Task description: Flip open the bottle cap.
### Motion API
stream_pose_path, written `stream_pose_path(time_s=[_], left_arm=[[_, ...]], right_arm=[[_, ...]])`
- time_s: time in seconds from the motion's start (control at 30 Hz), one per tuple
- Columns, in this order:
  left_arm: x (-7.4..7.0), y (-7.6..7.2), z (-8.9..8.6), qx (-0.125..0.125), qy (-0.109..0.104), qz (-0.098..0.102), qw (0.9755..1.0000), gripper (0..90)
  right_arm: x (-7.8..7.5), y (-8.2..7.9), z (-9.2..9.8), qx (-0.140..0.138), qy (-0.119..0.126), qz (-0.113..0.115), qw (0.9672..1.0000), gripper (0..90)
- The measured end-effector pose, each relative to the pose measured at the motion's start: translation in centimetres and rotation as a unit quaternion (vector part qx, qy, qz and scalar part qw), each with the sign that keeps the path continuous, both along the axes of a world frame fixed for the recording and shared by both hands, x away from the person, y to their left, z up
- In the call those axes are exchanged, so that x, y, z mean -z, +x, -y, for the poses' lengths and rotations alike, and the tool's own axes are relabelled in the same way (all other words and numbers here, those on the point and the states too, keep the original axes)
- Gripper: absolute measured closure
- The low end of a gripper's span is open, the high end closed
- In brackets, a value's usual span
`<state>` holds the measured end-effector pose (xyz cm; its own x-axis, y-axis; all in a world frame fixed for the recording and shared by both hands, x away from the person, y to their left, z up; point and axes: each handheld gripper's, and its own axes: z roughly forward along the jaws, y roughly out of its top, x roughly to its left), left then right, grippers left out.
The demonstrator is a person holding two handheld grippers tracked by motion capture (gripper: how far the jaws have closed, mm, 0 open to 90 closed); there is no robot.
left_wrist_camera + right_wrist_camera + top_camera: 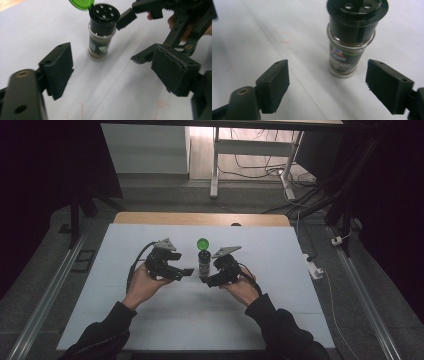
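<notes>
Both black pads of my right gripper stand wide apart and hold nothing; the spice jar stands upright just ahead of them, a little toward the right-hand pad, its long axis vertical. My left gripper is also spread and empty, with the jar farther ahead of its jaws. Its green lid is flipped back, and I judge the right gripper nearer for a grasp.

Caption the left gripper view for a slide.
Open left hand-held gripper faces an upright spice jar with its green lid flipped open; the right hand-held gripper is open beside it.
</notes>
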<state>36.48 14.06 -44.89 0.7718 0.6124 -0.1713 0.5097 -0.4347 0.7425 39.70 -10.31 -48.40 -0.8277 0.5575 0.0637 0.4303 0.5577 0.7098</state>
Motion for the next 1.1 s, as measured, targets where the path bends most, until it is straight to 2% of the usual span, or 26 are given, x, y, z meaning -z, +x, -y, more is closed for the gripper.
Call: stream_pose_path(time_s=[0.2, 0.5, 0.83, 1.1], left_arm=[[0.3, -1.4, -0.6, -0.001, 0.003, -0.012, 0.9999, 12.1], [0.0, -3.7, -2.5, -0.009, -0.022, -0.028, 0.9993, 6.0], [0.4, -6.9, -5.4, -0.026, -0.029, -0.029, 0.9988, 1.5], [0.7, -9.5, -7.8, -0.051, -0.031, -0.019, 0.9980, 0.0]], right_arm=[[-0.7, -1.1, 0.2, -0.013, 0.005, -0.006, 0.9999, 14.0], [-1.7, -3.2, 1.2, -0.023, 0.009, -0.009, 0.9997, 6.9], [-2.4, -5.4, 3.6, -0.024, 0.012, -0.003, 0.9996, 0.9], [-3.1, -7.2, 6.6, -0.003, 0.018, 0.009, 0.9998, 0.0]])
